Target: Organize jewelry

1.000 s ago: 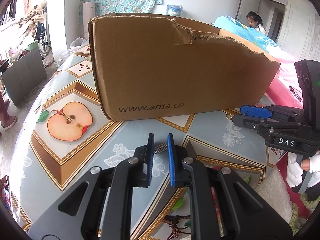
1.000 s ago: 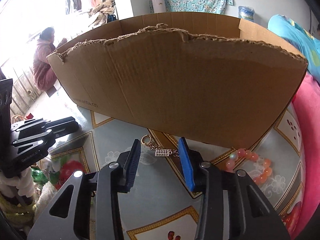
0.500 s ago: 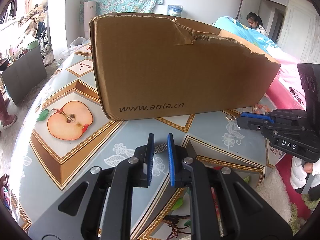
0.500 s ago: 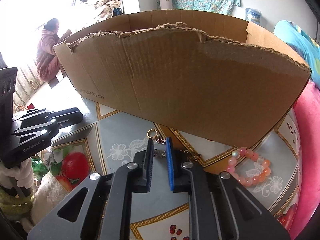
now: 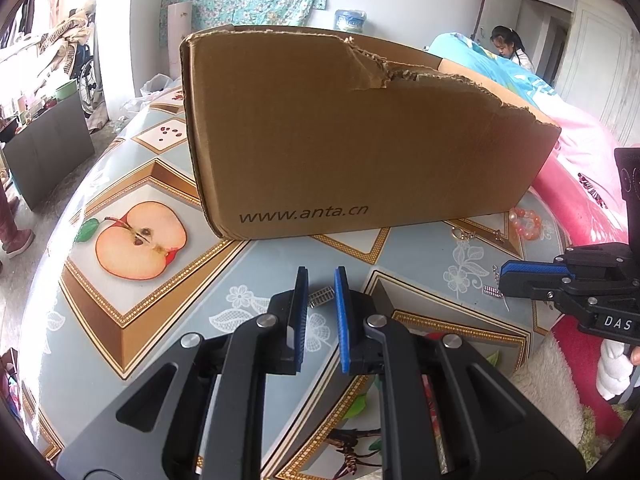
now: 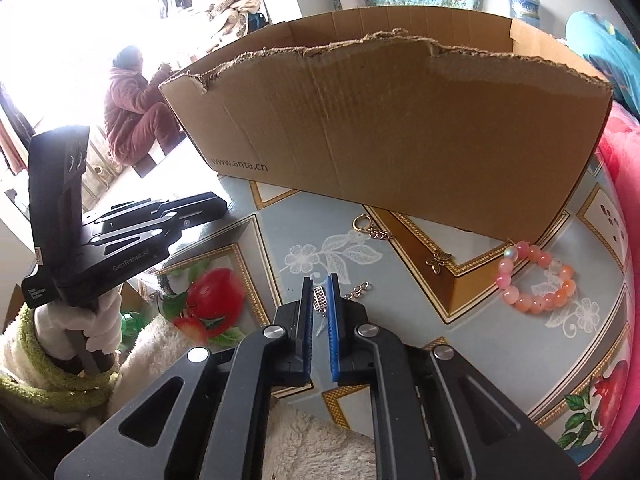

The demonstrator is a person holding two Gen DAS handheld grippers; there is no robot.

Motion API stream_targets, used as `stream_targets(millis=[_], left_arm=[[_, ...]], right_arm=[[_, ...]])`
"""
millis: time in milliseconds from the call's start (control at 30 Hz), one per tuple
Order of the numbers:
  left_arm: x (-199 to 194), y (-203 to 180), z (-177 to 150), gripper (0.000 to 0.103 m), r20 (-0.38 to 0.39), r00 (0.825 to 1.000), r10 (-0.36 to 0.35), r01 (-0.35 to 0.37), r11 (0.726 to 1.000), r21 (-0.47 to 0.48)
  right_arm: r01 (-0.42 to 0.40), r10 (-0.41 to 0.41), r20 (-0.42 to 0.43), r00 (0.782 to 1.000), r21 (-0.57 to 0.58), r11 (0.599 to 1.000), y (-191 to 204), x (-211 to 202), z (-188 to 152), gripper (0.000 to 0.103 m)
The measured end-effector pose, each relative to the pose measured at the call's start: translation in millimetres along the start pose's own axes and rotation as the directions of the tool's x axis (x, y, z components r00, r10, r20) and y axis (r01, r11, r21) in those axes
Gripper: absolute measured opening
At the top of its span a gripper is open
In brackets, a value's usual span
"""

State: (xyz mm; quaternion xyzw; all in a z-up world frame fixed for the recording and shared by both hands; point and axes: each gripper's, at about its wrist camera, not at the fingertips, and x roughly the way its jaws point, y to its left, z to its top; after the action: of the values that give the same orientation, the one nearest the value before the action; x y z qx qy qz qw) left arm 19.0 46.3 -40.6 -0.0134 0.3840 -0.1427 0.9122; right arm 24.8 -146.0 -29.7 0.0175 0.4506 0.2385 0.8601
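Observation:
My right gripper (image 6: 320, 286) is shut on a small silver abacus charm (image 6: 320, 300) with a chain (image 6: 358, 291), held just above the table; it also shows in the left wrist view (image 5: 505, 276). My left gripper (image 5: 321, 276) is shut on a small ribbed silver piece (image 5: 321, 296), low over the table. A torn cardboard box (image 5: 360, 140) stands behind both. A pink bead bracelet (image 6: 538, 276), a gold key ring (image 6: 362, 224) and a bronze butterfly charm (image 6: 438, 260) lie in front of the box.
The table (image 5: 168, 292) wears a fruit-print cloth. Pink bedding (image 5: 580, 184) lies to the right. One person sits by the window (image 6: 136, 116), another at the back right (image 5: 508, 46). My left gripper shows in the right wrist view (image 6: 216, 204).
My right gripper closed on the abacus charm and pulled it back from the box, lifting it a little. My left gripper has stayed put.

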Motion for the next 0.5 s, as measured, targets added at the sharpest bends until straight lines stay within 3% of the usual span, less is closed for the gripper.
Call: stream_targets(millis=[33,67,100,433,500], left_arm=[[0,0,0,0.012,0.000,1.000,0.001,-0.001,1.000,0.000],[0,0,0,0.012,0.001,1.000,0.001,-0.001,1.000,0.000],[0,0,0,0.012,0.001,1.000,0.001,-0.001,1.000,0.000],[0,1,0,0.012,-0.001,1.000,0.000,0.000,1.000,0.002],[-1,0,0,0.012,0.000,1.000,0.000,0.000,1.000,0.001]], right_arm=[[0.010,-0.010,0.003,1.000,0.008,1.000,-3,-4,-2,0.020],[0.018,-0.019,0.006,1.000,0.016,1.000,-5,-6,-2,0.035],[0.028,-0.029,0.010,1.000,0.018,0.999,-4,-8,-5,0.041],[0.106,-0.106,0.008,0.994,-0.071,0.992,13,7,-3,0.041],[0.133,-0.133,0.012,0.991,-0.111,0.985,22,9,-3,0.035]])
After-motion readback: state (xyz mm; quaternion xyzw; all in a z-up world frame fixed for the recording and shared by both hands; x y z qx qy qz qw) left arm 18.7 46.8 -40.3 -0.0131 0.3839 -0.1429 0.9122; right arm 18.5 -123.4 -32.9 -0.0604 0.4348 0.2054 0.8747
